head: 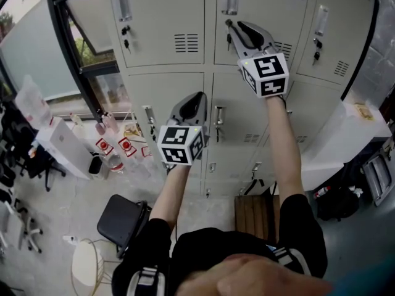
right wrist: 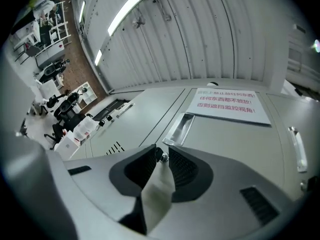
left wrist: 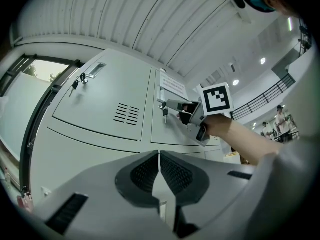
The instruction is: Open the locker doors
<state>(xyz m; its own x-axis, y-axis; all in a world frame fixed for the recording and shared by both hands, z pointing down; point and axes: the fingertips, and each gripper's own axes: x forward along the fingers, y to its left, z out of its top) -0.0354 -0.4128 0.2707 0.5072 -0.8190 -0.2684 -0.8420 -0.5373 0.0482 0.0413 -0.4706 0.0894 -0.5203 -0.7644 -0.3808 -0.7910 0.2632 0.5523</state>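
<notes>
Up at far locker door (right wrist: 235, 134): right gripper (head: 232, 24) narrowly open, key (right wrist: 163, 157) between tips, placed to work lock; left gripper (left wrist: 159, 156) closed, empty, waiting lower.

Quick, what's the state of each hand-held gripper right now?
Left hand-held gripper: closed, nothing between the jaws.
Right hand-held gripper: slightly open, small metal lock knob between its tips, apparently not clamped.

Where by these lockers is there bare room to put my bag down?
Bare floor between the white box, black stool and wire stool; the white counter is mostly bare too. Crowded: bottles by the window, dark bag under the counter.
</notes>
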